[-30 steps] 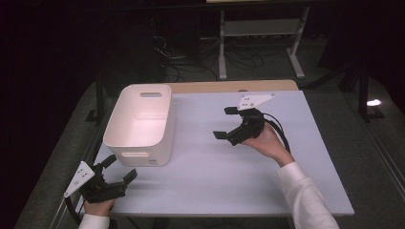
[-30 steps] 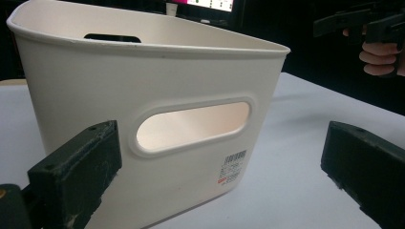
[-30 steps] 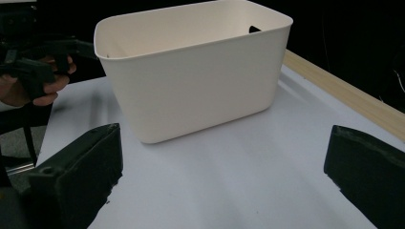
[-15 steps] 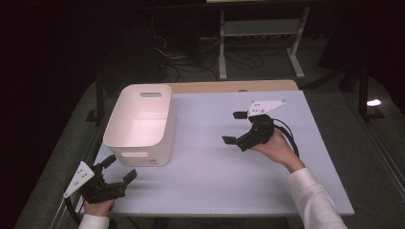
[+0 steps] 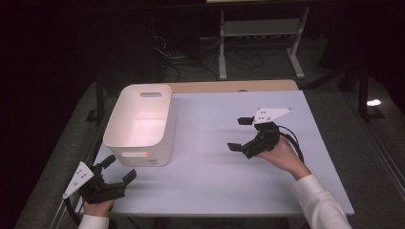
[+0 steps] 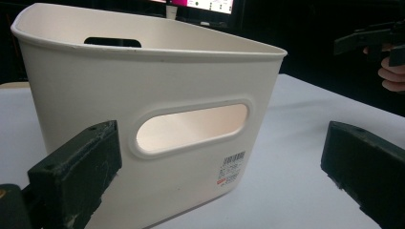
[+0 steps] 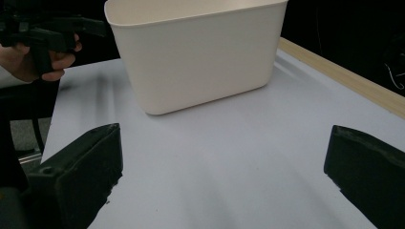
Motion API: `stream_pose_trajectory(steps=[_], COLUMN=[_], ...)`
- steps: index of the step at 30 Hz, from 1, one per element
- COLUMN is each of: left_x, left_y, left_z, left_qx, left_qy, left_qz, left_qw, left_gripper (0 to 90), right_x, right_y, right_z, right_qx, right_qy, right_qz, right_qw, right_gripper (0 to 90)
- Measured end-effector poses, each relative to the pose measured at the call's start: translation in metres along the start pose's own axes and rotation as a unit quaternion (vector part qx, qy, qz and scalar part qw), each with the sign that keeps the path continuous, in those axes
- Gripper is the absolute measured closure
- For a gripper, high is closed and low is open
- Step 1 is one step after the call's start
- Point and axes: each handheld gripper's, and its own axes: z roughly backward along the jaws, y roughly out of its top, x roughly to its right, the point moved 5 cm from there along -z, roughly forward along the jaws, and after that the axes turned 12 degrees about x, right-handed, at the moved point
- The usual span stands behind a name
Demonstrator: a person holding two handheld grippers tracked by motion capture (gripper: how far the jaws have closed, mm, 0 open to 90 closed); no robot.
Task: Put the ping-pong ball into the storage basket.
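White bin [image 5: 140, 125] upright on the left half of the table [image 5: 215, 181], empty; left gripper [image 5: 116, 171] just beside its near wall, at the near-left corner, jaws wide apart, holding nothing; right gripper [image 5: 241, 135] farther off at mid-right, well apart from the bin, jaws likewise spread and empty.

Smooth matt cream plastic basket [image 5: 138, 124], matt white table [image 5: 215, 181], wooden edge strip [image 5: 229, 86]

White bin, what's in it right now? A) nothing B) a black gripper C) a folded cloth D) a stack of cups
A: in the high view the white bin shows a bare inner floor and walls, and both the left gripper and right gripper sit outside it over the table.
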Motion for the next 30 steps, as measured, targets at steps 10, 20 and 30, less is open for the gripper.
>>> stream_pose_trajectory(steps=[10, 20, 30], left_x=[-0.001, 0.000, 0.000], left_y=[0.000, 0.001, 0.000], left_z=[0.001, 0.001, 0.001], left_qx=[0.001, 0.001, 0.001], left_qy=[0.004, 0.005, 0.005], left_qz=[-0.001, -0.002, -0.002], left_qw=[1.0000, 1.0000, 1.0000], left_gripper=[0.0, 0.0, 0.0], right_x=[-0.002, 0.000, 0.002], right_y=[-0.008, -0.011, -0.017], right_z=[0.018, 0.034, 0.052], right_qx=[0.018, 0.038, 0.052], right_qy=[-0.018, -0.032, -0.057], right_qz=[0.012, 0.007, 0.005], right_qw=[0.9996, 0.9987, 0.9970], right_gripper=[0.0, 0.0, 0.0])
